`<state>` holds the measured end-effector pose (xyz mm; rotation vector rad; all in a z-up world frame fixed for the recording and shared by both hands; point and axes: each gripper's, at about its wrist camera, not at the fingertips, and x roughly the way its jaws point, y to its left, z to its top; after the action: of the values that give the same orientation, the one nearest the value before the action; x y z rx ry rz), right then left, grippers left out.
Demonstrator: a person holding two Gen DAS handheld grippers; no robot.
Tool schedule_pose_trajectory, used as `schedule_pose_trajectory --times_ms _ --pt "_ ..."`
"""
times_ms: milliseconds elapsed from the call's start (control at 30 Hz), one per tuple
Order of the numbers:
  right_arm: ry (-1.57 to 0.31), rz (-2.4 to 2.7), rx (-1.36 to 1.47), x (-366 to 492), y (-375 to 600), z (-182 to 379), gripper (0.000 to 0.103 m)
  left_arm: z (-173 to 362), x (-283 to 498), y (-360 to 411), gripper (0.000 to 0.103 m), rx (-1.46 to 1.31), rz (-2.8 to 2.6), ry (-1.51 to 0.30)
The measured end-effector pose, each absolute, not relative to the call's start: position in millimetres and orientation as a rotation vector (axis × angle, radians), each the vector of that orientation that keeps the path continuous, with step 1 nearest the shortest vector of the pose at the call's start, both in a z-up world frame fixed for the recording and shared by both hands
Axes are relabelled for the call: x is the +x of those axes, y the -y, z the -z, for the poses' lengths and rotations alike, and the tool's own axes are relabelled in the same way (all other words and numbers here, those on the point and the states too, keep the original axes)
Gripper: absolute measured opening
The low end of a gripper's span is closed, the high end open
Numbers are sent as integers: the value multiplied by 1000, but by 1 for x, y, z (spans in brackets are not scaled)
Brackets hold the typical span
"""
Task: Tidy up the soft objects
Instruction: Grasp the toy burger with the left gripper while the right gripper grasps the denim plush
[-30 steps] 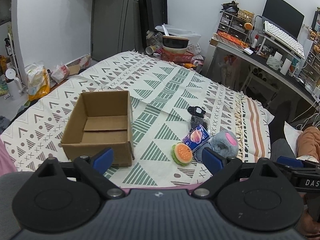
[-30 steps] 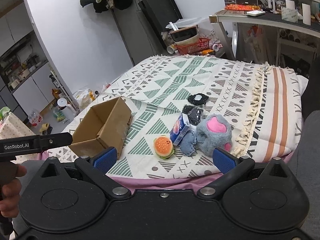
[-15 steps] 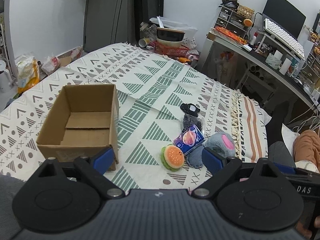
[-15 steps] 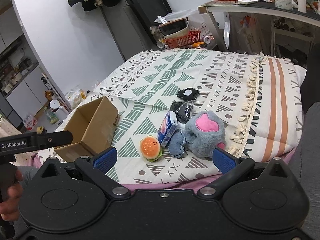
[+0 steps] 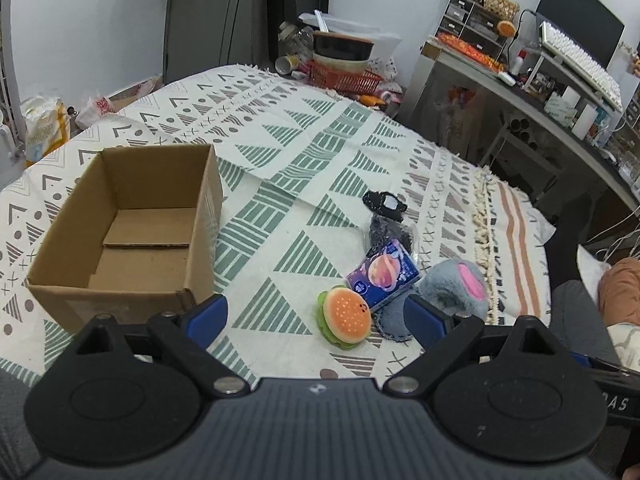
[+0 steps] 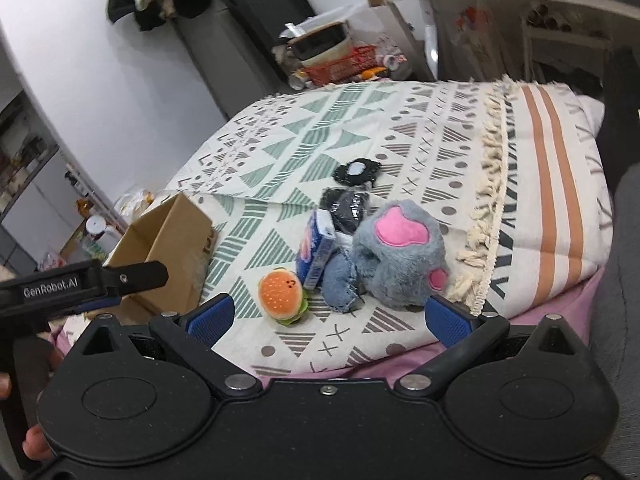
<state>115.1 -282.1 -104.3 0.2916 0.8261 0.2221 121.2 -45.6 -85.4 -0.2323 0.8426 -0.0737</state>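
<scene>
Hovering over the bed [image 5: 304, 152] edge with both grippers, nothing packed yet. Box [image 5: 132, 224] sits empty on the left. All soft things lie in one cluster right of it: burger [image 5: 345, 317] nearest me, blue pack [image 5: 383, 273] leaning beside it, denim piece [image 6: 340, 280], grey paw plush [image 6: 400, 252], two dark items [image 6: 354, 190] behind. Left gripper [image 5: 316, 316] fingers wide, holding nothing; right gripper [image 6: 328, 316] fingers wide too, empty, facing the cluster. By my read, every item is left to move into the box; burger looks the easiest first pick.
</scene>
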Motion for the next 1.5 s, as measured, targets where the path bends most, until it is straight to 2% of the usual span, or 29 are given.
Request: schedule_pose_trajectory --times_ms 233,333,400,467,567,733,1167,1300,1367,1400,1433,1500 --pt "-837 -195 339 125 285 118 103 104 138 52 92 -242 95 -874" --pt "-863 -205 366 132 280 124 100 112 146 56 88 -242 106 -888" --pt "-890 -218 407 137 276 130 91 118 151 57 84 -244 113 -905" --pt "-919 -237 459 144 273 138 73 125 158 59 74 -249 111 -926" --pt "-958 -212 509 153 269 148 61 135 167 58 67 -274 110 -958" --pt "-973 -169 546 162 265 160 50 147 180 59 65 -309 113 -984" --pt "-1004 -56 555 195 260 185 50 179 214 64 65 -395 73 -1064" --pt "-1025 -37 552 204 258 193 44 190 220 64 65 -436 47 -1096" --pt "-1040 -38 569 210 258 198 35 197 223 64 47 -459 35 -1122" --pt "-1049 -40 569 212 257 200 32 200 223 64 42 -477 39 -1128" --pt "-1056 -39 562 214 255 203 26 201 224 64 32 -497 47 -1131" --pt "-1047 -32 561 213 255 205 21 199 223 64 28 -509 46 -1133"
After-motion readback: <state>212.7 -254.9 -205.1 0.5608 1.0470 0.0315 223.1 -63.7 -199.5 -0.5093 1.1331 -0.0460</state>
